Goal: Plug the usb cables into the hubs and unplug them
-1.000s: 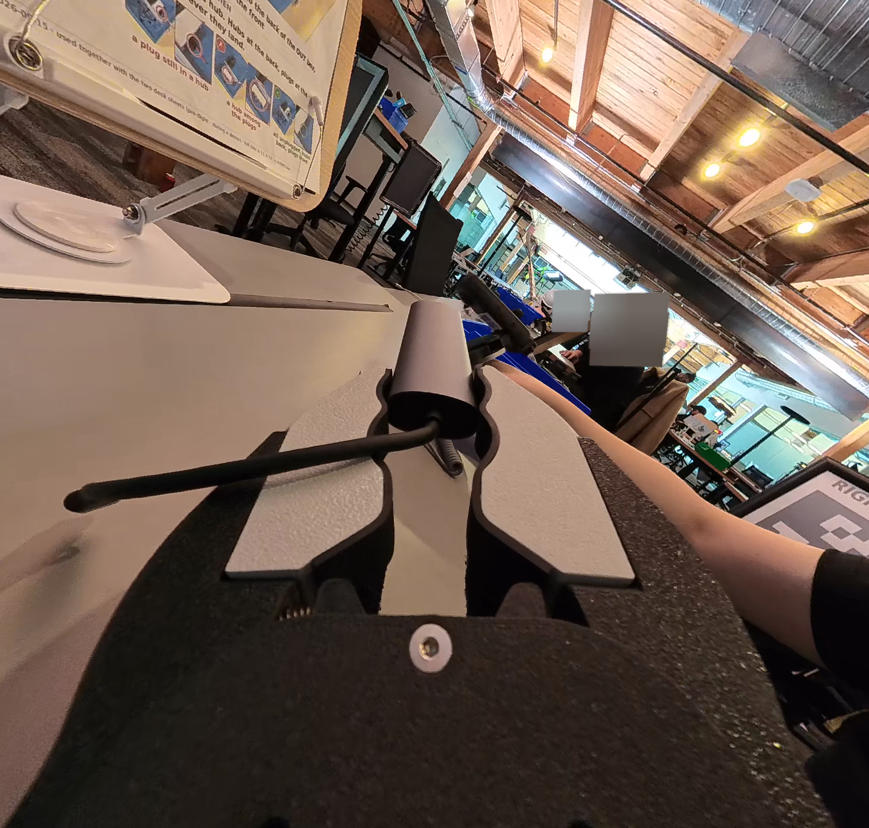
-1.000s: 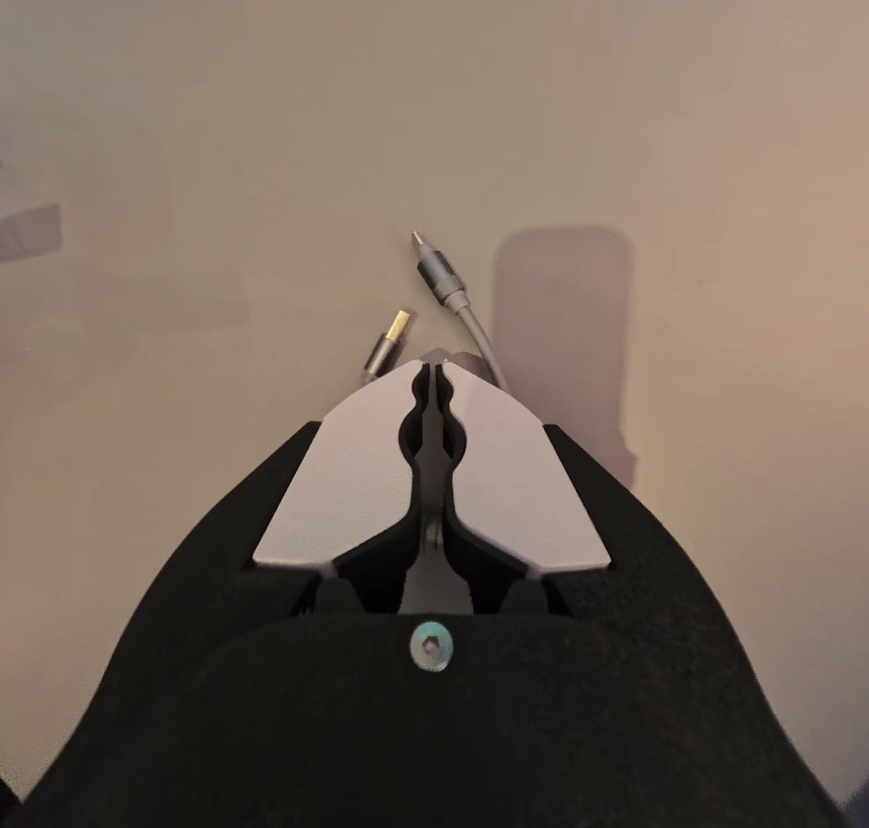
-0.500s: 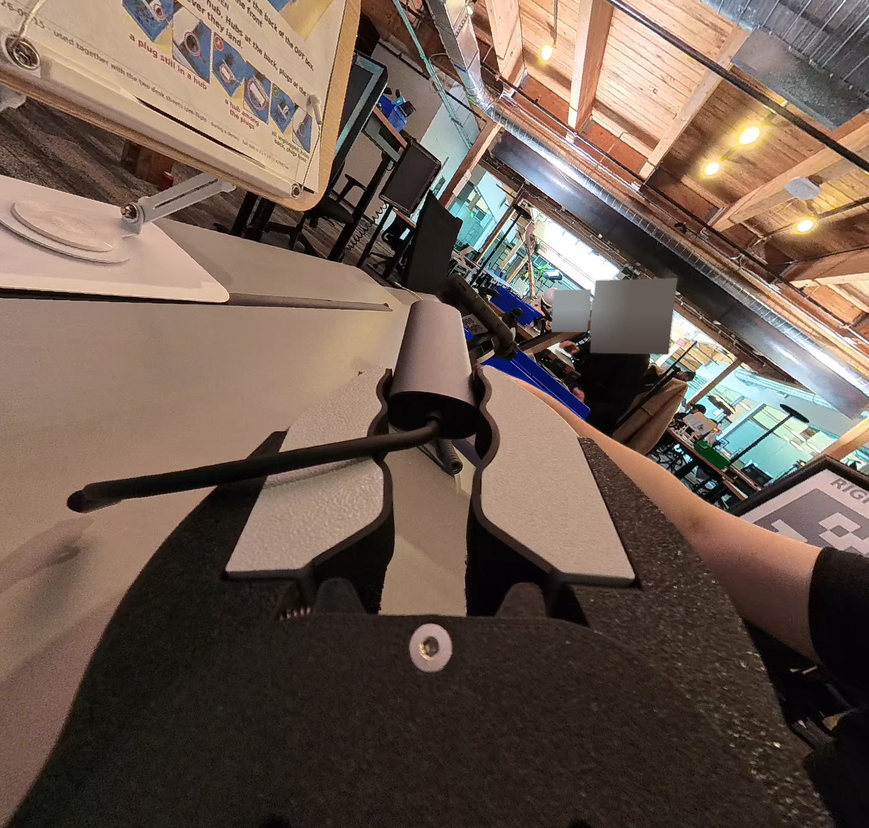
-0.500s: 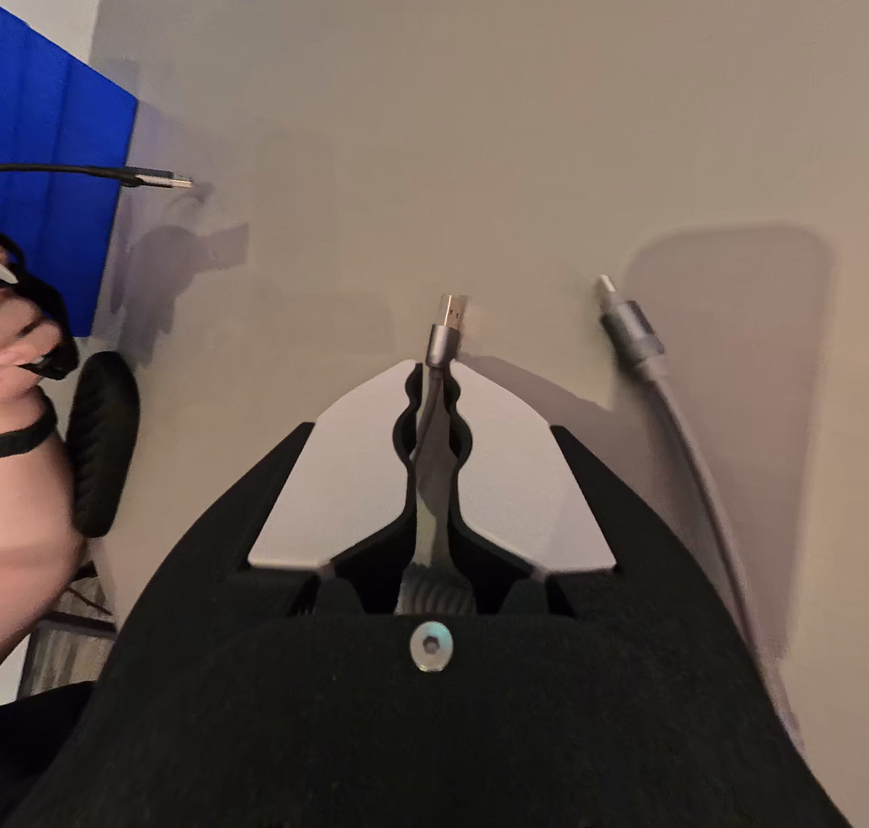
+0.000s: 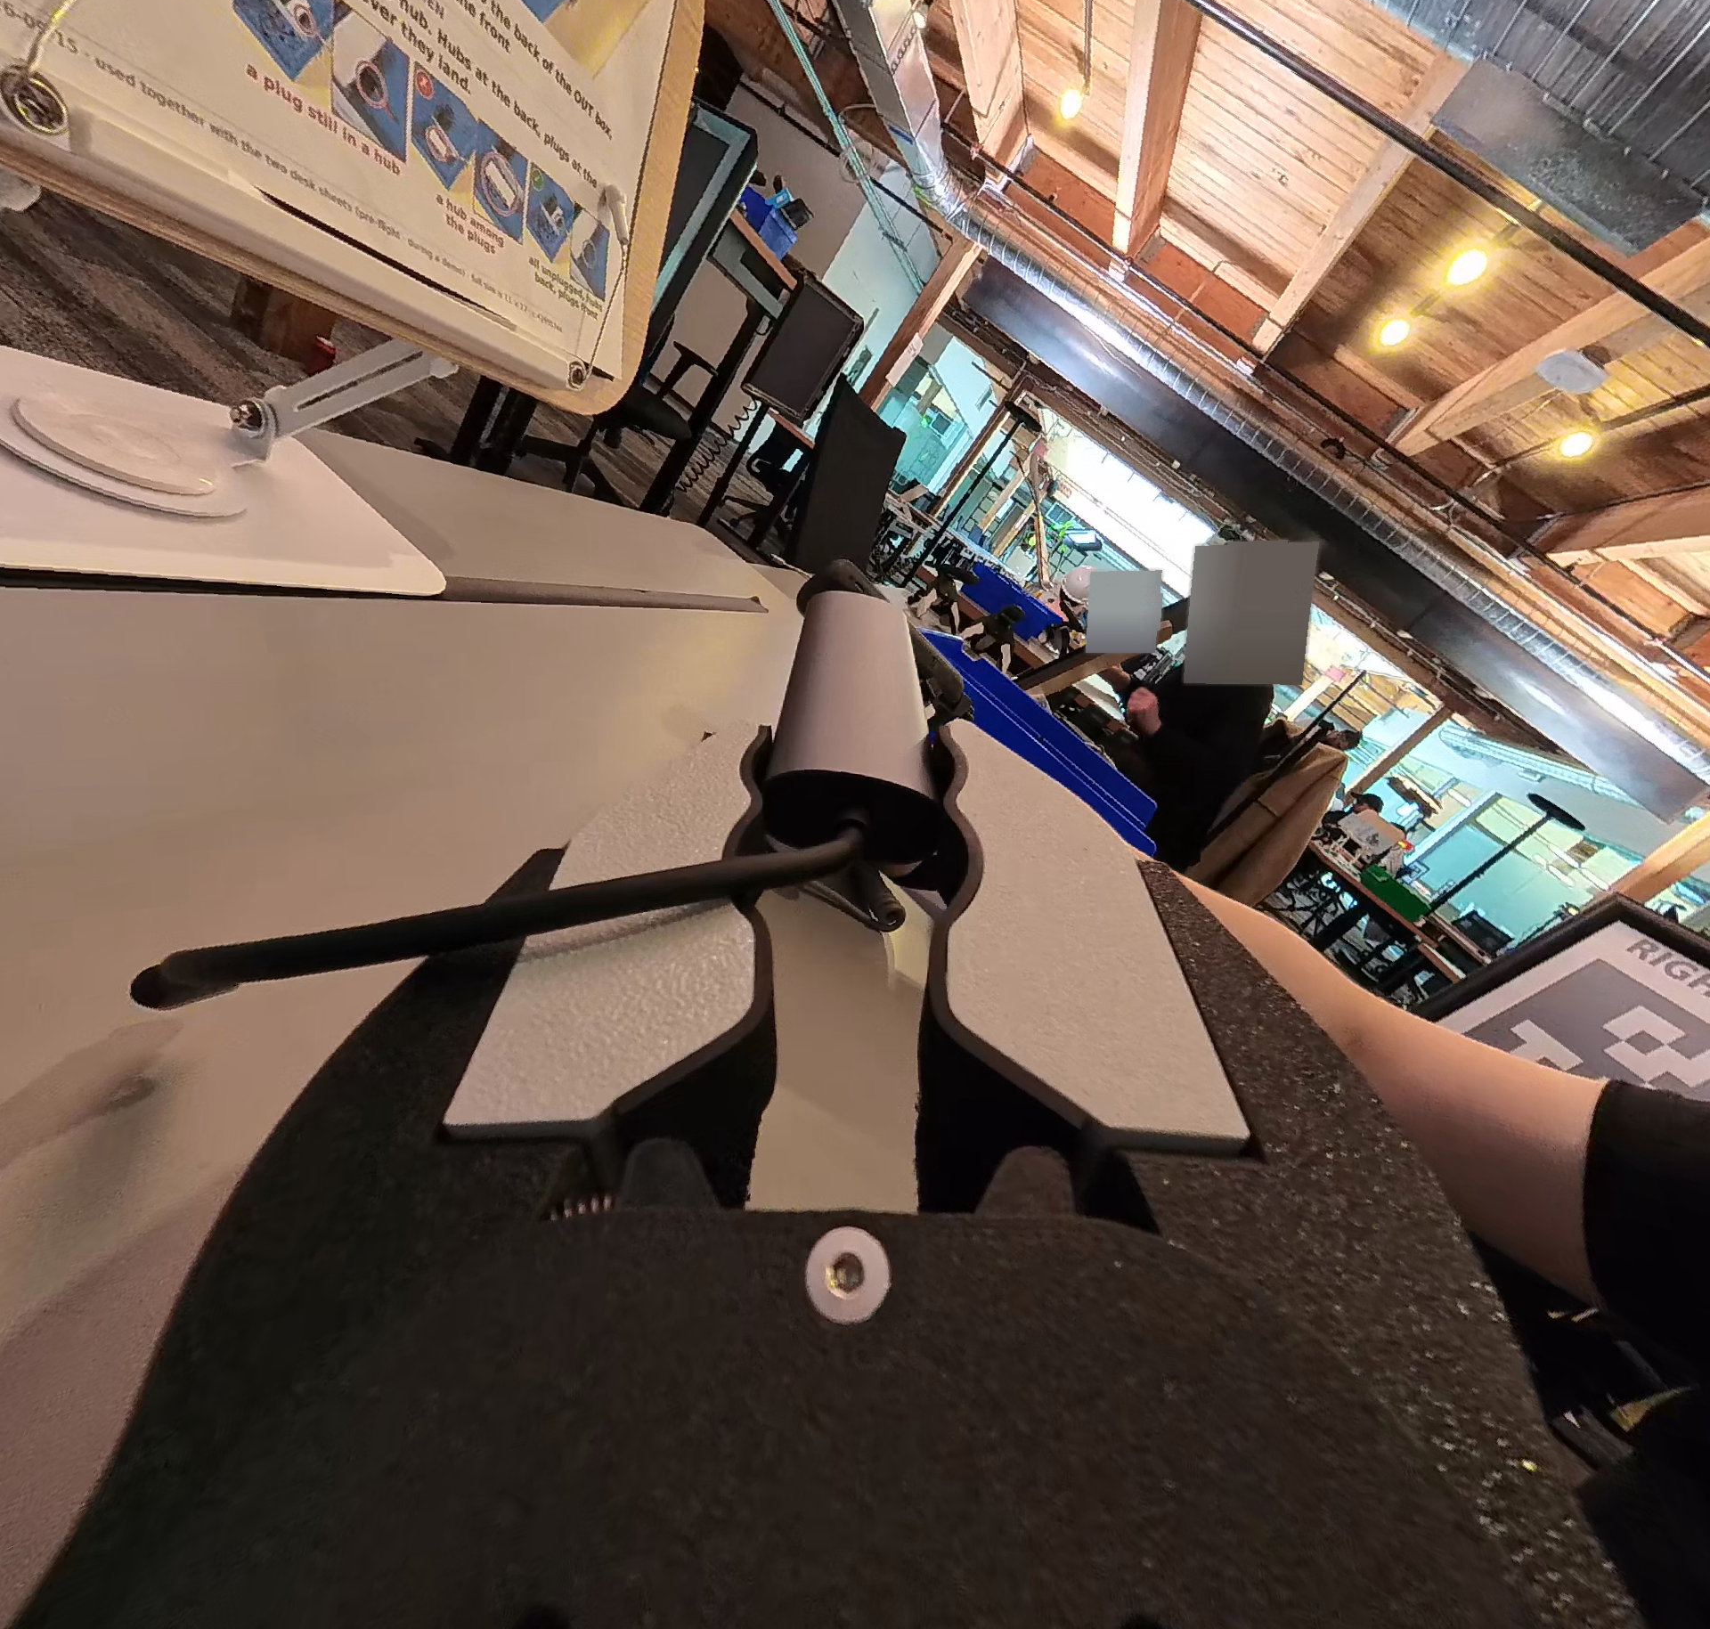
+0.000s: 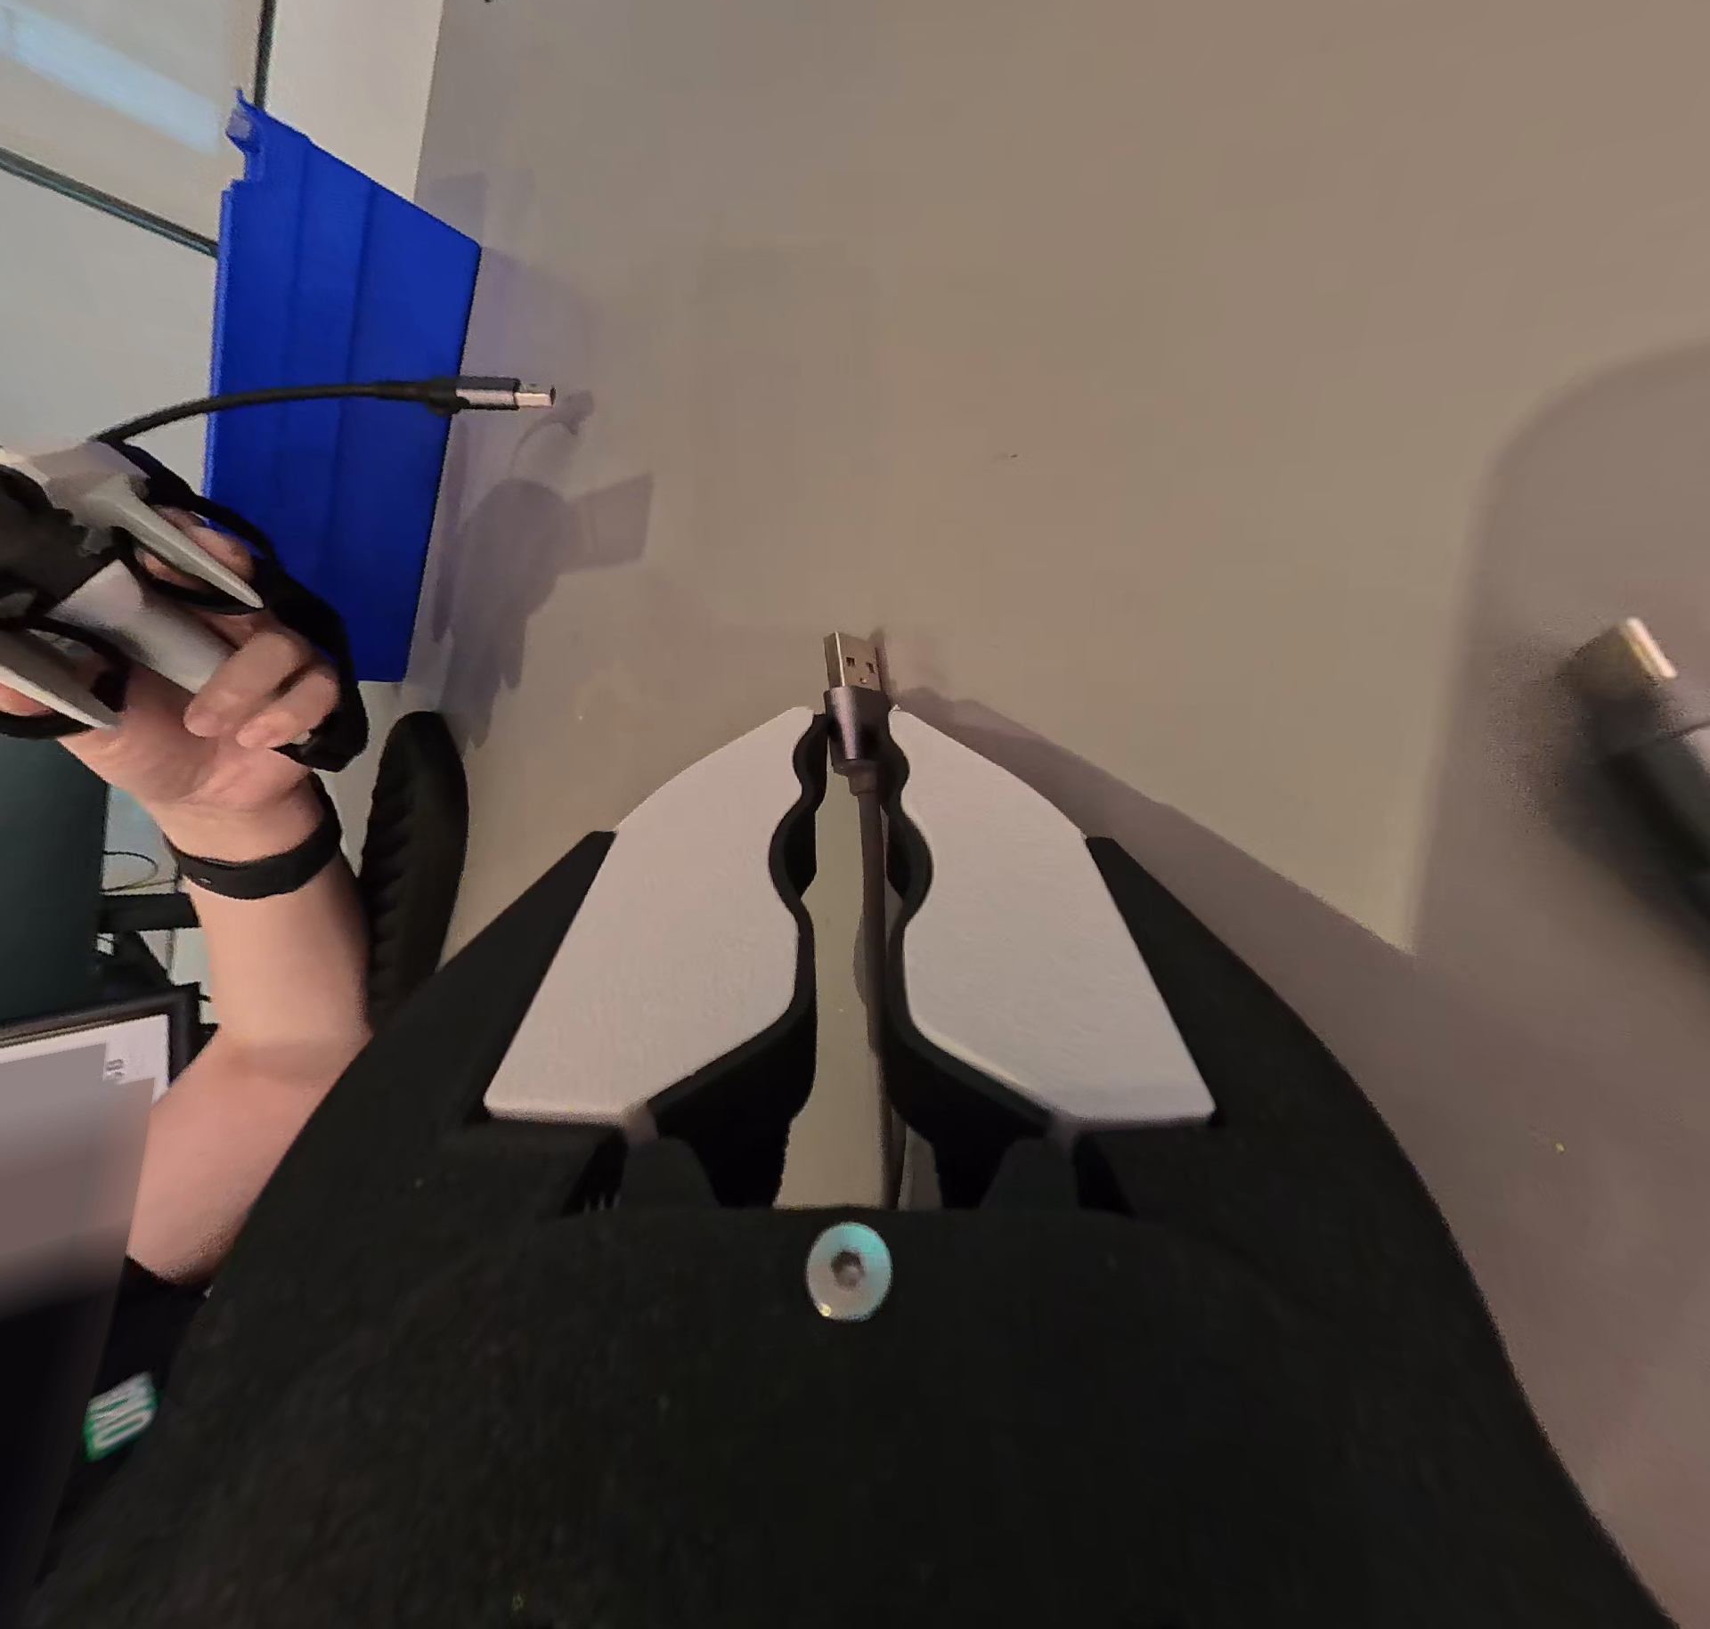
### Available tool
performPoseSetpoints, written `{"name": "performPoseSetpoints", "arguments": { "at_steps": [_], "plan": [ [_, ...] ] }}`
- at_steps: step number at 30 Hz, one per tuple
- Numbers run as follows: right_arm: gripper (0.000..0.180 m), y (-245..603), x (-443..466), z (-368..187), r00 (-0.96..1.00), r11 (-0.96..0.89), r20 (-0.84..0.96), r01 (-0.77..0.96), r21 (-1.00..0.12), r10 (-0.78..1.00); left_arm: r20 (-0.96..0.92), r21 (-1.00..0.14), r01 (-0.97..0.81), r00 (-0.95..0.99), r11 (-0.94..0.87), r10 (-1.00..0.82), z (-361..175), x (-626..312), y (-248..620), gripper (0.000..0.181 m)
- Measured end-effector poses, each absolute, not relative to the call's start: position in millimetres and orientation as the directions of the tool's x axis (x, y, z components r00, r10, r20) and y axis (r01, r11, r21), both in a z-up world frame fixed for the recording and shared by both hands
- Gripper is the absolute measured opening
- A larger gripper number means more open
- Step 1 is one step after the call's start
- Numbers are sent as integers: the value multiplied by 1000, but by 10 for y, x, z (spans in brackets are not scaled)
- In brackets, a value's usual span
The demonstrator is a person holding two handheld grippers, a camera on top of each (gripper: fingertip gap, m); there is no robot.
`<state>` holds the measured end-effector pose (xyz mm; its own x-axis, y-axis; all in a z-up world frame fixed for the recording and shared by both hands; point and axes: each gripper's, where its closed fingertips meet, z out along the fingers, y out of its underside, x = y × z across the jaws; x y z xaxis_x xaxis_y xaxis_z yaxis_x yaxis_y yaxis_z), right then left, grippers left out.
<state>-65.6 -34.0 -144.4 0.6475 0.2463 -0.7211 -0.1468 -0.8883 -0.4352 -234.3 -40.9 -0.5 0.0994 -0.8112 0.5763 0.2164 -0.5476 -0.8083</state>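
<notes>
While the grey desk (image 5: 278,752) fills both views, wood-beamed workshop behind, left gripper (image 5: 851,752) pinching the hub (image 5: 847,705), right gripper (image 6: 851,724) pinching a cable plug (image 6: 856,687) above the desk, blue bin (image 6: 324,437) at its edge, second plug (image 6: 1638,705) only rightward.

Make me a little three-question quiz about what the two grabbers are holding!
1. True or false: the left gripper is shut on the grey hub.
2. What does the right gripper hold? A) a blue bin B) a USB plug C) nothing
3. Fill in: the hub's own cable is coloured ____.

Key:
1. True; its fingers clamp the hub's end.
2. B; the USB plug sticks out past the fingertips, not yet in the hub.
3. Black.
</notes>
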Motion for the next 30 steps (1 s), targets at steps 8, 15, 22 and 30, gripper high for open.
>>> {"name": "performPoseSetpoints", "arguments": {
  "at_steps": [8, 15, 22, 30],
  "plan": [
    [11, -448, -786, -1454, 671, -876, -656, -21, -481, 344, 571, -813, 211, 98, -543, -815, -4, -2329, -424, 32],
    [11, -537, -921, -1459, 701, -823, -549, 95, -561, 455, 571, -812, 209, 94, -544, -816, -4, -2320, -432, 32],
    [9, -562, -919, -1507, 750, -719, -330, 268, -641, 574, 568, -815, 205, 95, -543, -817, -8, -2311, -441, 32],
    [10, -595, -984, -1517, 733, -667, -253, 347, -659, 631, 567, -816, 200, 95, -543, -818, -15, -2307, -443, 32]
  ]
}}
